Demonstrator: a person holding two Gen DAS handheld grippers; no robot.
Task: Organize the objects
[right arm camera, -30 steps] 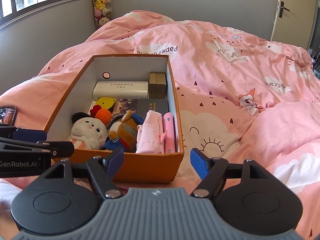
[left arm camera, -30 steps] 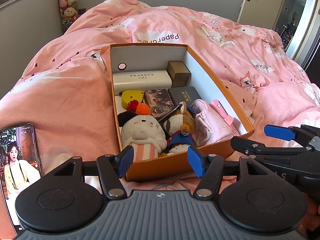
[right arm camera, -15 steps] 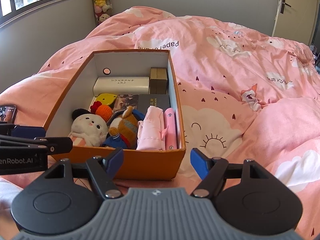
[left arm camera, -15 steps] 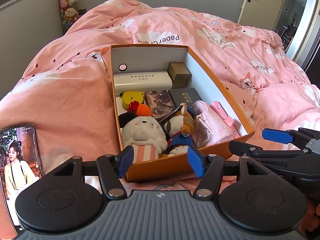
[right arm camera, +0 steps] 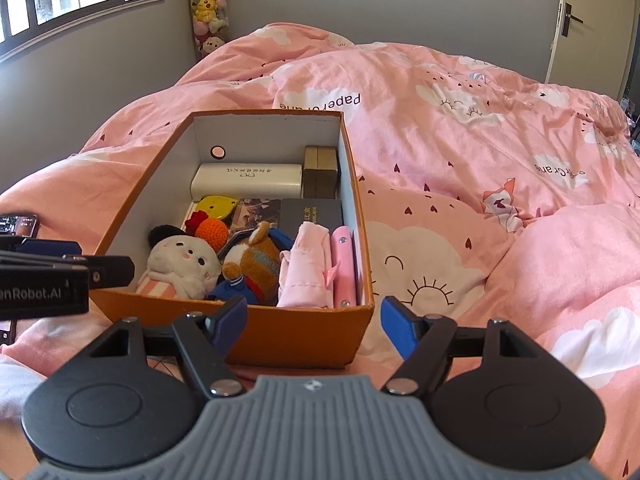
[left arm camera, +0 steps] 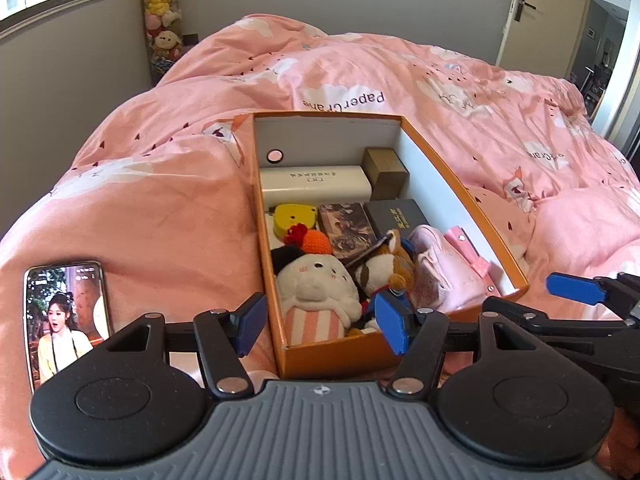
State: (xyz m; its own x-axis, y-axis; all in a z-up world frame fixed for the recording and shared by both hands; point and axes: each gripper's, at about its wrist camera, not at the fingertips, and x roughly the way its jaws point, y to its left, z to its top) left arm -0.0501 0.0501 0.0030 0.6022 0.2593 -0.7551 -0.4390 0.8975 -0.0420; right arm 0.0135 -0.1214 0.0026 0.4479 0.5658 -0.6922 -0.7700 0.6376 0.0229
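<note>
- The box (left arm camera: 460,194) sits on the bed (left arm camera: 160,208), near its front edge, long side running away from the cameras.
- The left gripper (left arm camera: 320,322) hovers at the box's near left corner, jaws wide and holding nothing.
- The right gripper (right arm camera: 312,322) hovers at the near right corner, jaws likewise wide and empty.
- The box is orange outside, white inside, open-topped and full: a white case (left arm camera: 316,184) and a brown block (left arm camera: 386,172) at the far end, a yellow toy (left arm camera: 294,218) and two books (left arm camera: 372,222) mid-box, a white plush (left arm camera: 316,284), a brown plush (left arm camera: 384,268) and a pink pouch (left arm camera: 444,272) at the near end.
- Packing looks done; nothing loose lies on the bed but a phone (left arm camera: 66,316) at the near left.
- If the box is moved next, grip opposite walls low and lift level, since the soft quilt gives no firm support.
</note>
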